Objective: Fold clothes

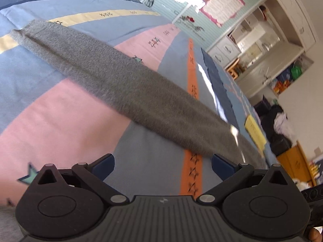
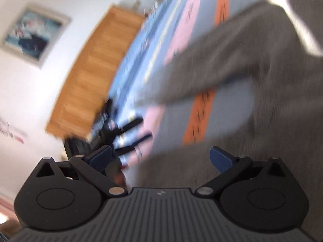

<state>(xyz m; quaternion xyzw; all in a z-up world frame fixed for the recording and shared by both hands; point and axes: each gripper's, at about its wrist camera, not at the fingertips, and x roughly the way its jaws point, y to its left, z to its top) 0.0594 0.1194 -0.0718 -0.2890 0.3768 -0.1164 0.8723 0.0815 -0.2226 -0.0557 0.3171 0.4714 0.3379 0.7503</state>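
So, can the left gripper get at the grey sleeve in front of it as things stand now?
Probably yes. The left gripper has its jaws open and empty, and the grey sleeve lies stretched across the striped bedsheet just ahead, with nothing lying between them.

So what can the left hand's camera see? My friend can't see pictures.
A long grey sleeve lies stretched across a striped bedspread of blue, pink and orange. The left gripper is open above it, holding nothing.

Bright daylight; the right wrist view is strongly motion-blurred, the left sharper, both curved at the edges.
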